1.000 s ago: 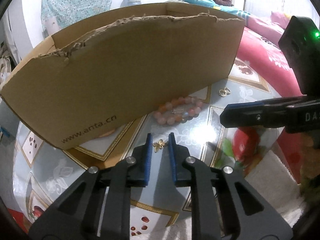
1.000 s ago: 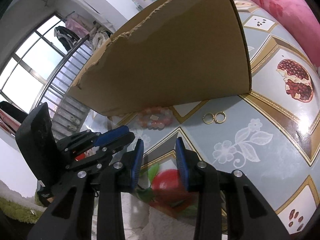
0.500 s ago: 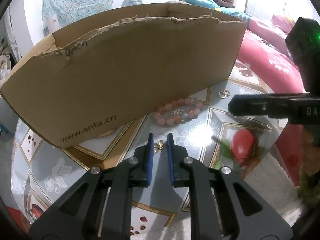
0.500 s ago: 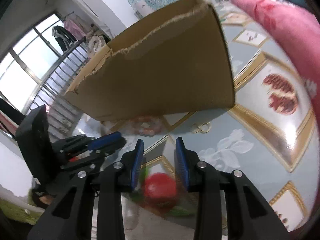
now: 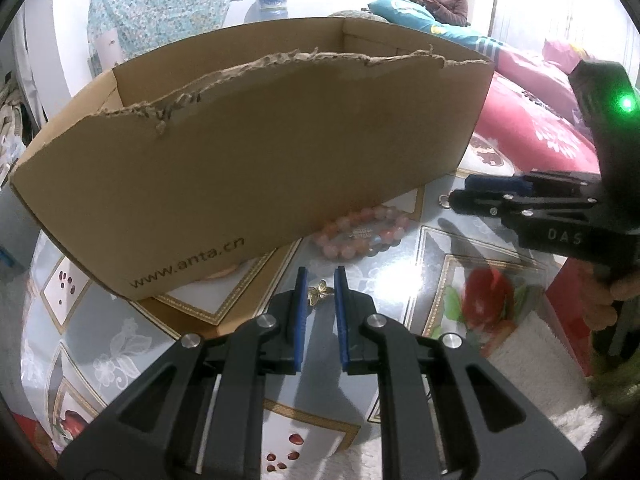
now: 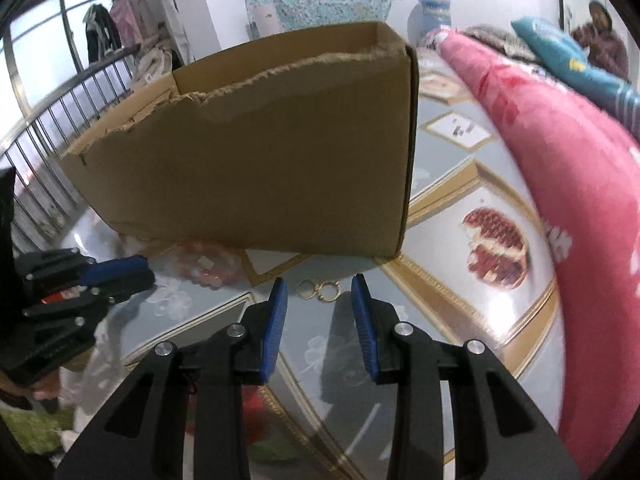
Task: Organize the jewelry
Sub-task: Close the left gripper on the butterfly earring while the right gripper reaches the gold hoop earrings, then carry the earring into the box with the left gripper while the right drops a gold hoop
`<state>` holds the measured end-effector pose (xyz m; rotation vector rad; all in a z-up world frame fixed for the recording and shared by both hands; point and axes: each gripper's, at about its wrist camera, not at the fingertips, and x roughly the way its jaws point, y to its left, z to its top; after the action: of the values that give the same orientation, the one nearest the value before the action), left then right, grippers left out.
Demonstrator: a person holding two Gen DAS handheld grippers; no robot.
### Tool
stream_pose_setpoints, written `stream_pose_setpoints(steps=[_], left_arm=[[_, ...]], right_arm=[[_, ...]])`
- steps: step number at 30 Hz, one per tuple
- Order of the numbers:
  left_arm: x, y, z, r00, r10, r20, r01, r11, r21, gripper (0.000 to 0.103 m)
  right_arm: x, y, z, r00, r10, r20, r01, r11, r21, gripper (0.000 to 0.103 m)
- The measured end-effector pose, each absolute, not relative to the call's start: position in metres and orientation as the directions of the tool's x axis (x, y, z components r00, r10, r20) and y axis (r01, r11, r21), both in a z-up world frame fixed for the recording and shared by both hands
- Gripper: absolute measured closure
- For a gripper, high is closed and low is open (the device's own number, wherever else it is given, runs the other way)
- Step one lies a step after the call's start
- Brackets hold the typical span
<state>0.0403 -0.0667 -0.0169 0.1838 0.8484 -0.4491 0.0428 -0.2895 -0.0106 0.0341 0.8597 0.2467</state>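
My left gripper [image 5: 319, 286] points down at the patterned surface [image 5: 416, 264], its blue pads narrowed around a small gold butterfly charm [image 5: 319, 294]; whether they actually press it I cannot tell. My right gripper [image 6: 319, 294] stands spread and empty, its tips just short of a pair of gold hoop earrings [image 6: 320, 290] lying on the surface. Just beyond the charm lies a pink bead bracelet [image 5: 362, 232], close against the front wall of a torn cardboard box [image 5: 256, 168]. The earrings lie near the box's right corner. Past the box, a pink quilt [image 6: 560, 168] covers a bed, where a person [image 5: 442, 0] sits.
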Motion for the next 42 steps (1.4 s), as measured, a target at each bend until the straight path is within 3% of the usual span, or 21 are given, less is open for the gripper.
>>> stream_pose_setpoints(steps=[4,12,29,36,42], left_arm=[[0.042,-0.065,-0.020,0.568,-0.310,-0.763,0.451,0.892,-0.028,0.091],[0.045,-0.063,-0.021,0.562,-0.315,-0.765,0.451,0.892,-0.035,0.091],[0.046,-0.060,-0.020,0.571,-0.317,-0.757,0.439,0.897,-0.044,0.091],[0.030,-0.050,0.010,0.603,-0.352,-0.716,0.445,0.893,-0.064,0.091],[0.014,-0.040,0.069,0.662,-0.452,-0.598,0.488,0.865,-0.115,0.091]], right_arm=[[0.044,-0.293,-0.009,0.633,0.205,-0.746,-0.210,0.974,0.090,0.072],[0.049,-0.285,-0.015,0.607,0.228,-0.761,-0.248,0.964,0.092,0.091],[0.033,-0.294,0.003,0.620,0.269,-0.737,-0.240,0.959,0.148,0.092],[0.017,-0.294,0.046,0.681,0.348,-0.644,-0.290,0.936,0.200,0.092],[0.018,-0.295,0.092,0.734,0.413,-0.538,-0.351,0.910,0.220,0.092]])
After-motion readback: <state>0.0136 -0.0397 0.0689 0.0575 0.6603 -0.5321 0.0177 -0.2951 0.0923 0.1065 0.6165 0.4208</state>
